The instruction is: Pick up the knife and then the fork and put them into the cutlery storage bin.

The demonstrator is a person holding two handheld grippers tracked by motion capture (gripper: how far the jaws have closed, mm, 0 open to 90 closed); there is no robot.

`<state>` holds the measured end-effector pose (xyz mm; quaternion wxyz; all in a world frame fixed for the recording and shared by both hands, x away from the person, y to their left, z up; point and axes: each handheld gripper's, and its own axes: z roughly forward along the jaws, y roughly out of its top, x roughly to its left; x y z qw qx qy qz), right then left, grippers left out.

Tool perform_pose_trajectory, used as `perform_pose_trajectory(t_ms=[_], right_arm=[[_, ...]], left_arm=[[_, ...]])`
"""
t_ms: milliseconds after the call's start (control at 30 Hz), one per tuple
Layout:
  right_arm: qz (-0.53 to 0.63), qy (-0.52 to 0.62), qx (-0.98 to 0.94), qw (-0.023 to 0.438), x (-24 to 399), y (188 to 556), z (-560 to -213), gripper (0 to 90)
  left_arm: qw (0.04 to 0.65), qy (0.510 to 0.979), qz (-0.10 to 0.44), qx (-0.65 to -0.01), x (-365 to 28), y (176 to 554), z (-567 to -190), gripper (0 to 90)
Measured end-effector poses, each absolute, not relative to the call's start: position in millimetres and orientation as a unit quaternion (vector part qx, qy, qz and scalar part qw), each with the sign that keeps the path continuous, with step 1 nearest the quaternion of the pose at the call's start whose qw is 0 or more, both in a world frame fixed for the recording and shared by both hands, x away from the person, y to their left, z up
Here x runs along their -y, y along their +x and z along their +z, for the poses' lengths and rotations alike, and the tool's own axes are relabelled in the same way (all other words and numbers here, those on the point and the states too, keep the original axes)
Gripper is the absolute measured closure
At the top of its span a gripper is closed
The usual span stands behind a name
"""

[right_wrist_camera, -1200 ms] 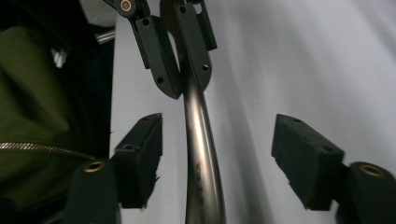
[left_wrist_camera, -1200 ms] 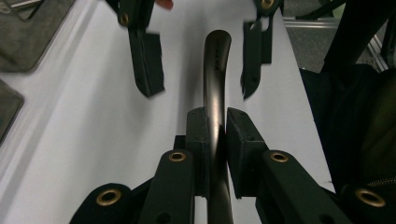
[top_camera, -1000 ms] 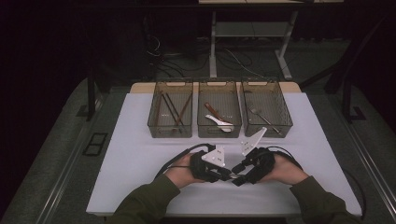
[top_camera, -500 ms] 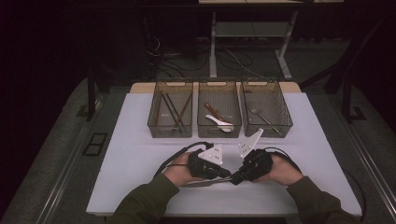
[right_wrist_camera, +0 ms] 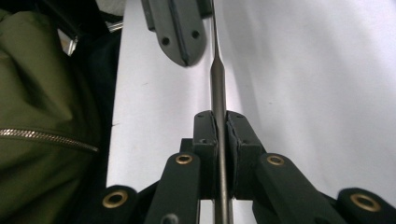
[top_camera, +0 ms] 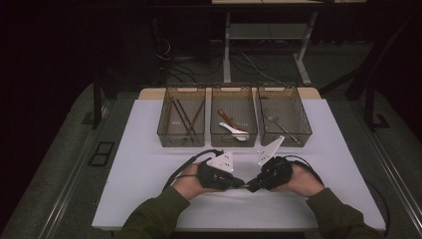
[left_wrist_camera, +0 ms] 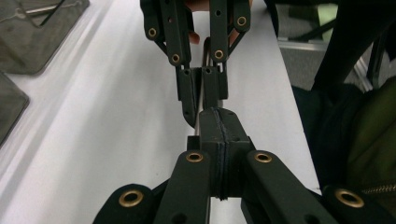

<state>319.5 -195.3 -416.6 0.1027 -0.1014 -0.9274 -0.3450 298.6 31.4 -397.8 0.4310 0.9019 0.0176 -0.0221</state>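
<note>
Two hands hold the grippers tip to tip near the front middle of the white table top (top_camera: 139,164). My right gripper (right_wrist_camera: 219,116) is shut on a thin metal utensil (right_wrist_camera: 218,84), seen edge on; its jaws have just been closing on it. The utensil runs forward past my left gripper (right_wrist_camera: 184,46). In the left gripper view my left gripper (left_wrist_camera: 218,116) has its jaws pressed together with nothing between them. The utensil (left_wrist_camera: 204,60) lies along their left side and reaches into the right gripper (left_wrist_camera: 201,105). From above, the left gripper (top_camera: 241,184) and right gripper (top_camera: 251,188) almost touch.
Three clear bins stand in a row at the back of the table. The left bin (top_camera: 182,89) holds chopsticks, the middle bin (top_camera: 234,89) spoons and the right bin (top_camera: 278,88) a fork. Cables trail from both grippers. The table's front edge is close behind the hands.
The left hand has slid slightly to the left and the right hand has stayed put. The gripper tips remain together at the front middle.
</note>
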Motion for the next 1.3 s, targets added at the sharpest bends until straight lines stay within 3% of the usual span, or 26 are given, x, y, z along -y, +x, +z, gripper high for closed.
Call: perform_pose_trajectory(t_ms=[100,533,1000,1300], right_arm=[[-0.348,-0.109,0.927,0.092,198.2,319.9,-415.4,83.2],[-0.363,-0.164,0.917,0.029,228.5,331.2,-406.3,83.1],[-0.389,-0.234,0.891,-0.013,270.1,339.9,-380.8,83.2],[-0.407,-0.264,0.873,-0.046,295.6,349.7,-360.9,83.2]], left_arm=[[0.439,0.898,-0.021,-0.032,-36.5,298.1,-398.4,87.0],[0.463,0.876,0.016,-0.13,-79.1,290.6,-398.3,55.7],[0.461,0.848,0.076,-0.25,-142.2,285.4,-414.3,35.4],[0.447,0.84,0.104,-0.29,-154.6,278.7,-427.7,12.8]])
